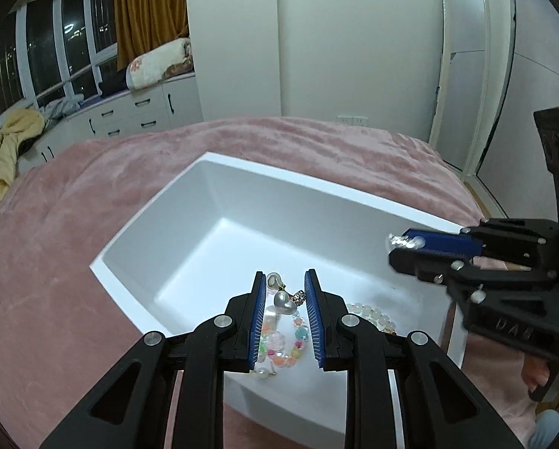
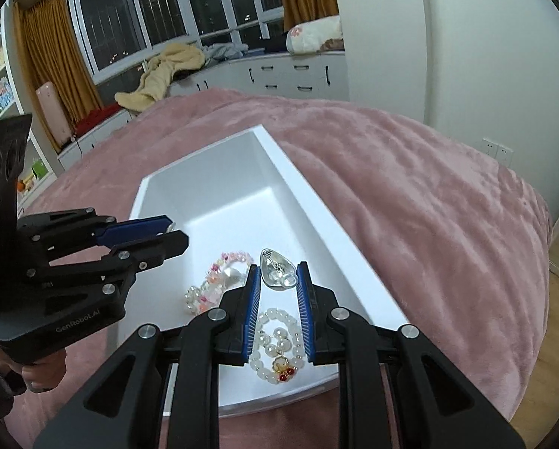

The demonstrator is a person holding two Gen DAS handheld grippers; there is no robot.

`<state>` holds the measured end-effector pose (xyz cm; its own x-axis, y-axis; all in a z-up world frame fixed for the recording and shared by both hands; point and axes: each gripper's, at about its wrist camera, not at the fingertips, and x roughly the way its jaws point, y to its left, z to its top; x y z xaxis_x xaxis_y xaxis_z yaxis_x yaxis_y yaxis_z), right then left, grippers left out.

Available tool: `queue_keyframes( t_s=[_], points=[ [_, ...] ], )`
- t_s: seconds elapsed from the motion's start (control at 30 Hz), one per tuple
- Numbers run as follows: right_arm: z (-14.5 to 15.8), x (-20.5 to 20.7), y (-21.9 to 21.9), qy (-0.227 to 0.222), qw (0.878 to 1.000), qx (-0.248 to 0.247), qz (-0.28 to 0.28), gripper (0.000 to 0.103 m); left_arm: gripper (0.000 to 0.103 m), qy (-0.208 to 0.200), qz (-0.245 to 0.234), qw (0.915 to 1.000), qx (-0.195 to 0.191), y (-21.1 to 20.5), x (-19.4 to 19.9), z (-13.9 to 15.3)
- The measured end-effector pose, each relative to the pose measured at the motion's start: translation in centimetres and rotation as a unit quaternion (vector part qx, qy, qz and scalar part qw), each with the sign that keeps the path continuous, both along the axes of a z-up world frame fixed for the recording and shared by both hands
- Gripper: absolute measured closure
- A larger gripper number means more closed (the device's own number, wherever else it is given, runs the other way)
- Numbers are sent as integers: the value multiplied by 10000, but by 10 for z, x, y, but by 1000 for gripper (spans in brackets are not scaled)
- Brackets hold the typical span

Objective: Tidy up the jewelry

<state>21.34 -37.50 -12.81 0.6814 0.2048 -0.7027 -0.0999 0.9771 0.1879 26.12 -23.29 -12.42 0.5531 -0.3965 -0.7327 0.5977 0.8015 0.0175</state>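
One pink plush blanket [image 1: 92, 194], spread across the whole bed. Bears a white tray [image 1: 212, 172], rectangular and deep-walled, with all the loose jewelry gathered at its near end and the far end bare.

Over that near end, side by side and close together: left gripper [image 1: 286, 292] and right gripper [image 2: 278, 273], both angled down into the tray. Left fingers [image 1: 257, 318] drawn close, pinching a pearly heart piece [image 1: 283, 299] at the tips, a small gold bit beside it against the right-hand pad. Right fingers [image 2: 252, 299] likewise narrow, pinching a silver teardrop piece [image 2: 275, 269] that sticks out past the tips. From the left wrist view, shows as a silvery glint at the end of the nearly closed blue pads.

On the tray floor under the left gripper, a colourful bead bracelet [image 1: 283, 340], pastel and clear beads, with a few white pearls at its near edge. Just beside it, under the right gripper, a white bead bracelet [image 2: 279, 336], looped, carrying a small gold-and-red charm [image 2: 281, 368] at its near side. Cannot tell whether the two bracelets touch.
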Motion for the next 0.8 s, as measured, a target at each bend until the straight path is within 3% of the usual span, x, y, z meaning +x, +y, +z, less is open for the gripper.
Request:
queue_keyframes(
  t_s=[0.07,0.1,0.13,0.27,0.3,0.33,0.37,0.47,0.8],
  points=[
    [0,-1,2,-57,10000,-59,-6,79,73,35,54,10000,2,-2,2,-3],
    [-1,0,1,-65,10000,-33,-22,63,67,49,83,10000,-18,-1,3,-3],
    [0,-2,1,-146,9999,27,-7,54,58,21,153,9999,-32,0,4,-2],
    [6,-7,6,-302,9995,-3,26,36,44,22,344,9993,-109,8,6,5],
    [9,-9,6,-387,9992,-26,-16,25,42,27,395,9991,-143,11,7,8],
    [15,-12,7,-527,9985,-44,-119,13,35,52,449,9987,-233,16,7,14],
    [21,-16,6,-635,9977,-59,-215,7,26,42,505,9983,-288,19,7,19],
    [41,-21,2,-709,9962,-38,-502,5,11,-140,669,9969,-389,32,0,40],
    [93,-61,13,-296,9947,-83,-976,5,5,-401,928,9938,-469,77,-42,95]
  ],
)
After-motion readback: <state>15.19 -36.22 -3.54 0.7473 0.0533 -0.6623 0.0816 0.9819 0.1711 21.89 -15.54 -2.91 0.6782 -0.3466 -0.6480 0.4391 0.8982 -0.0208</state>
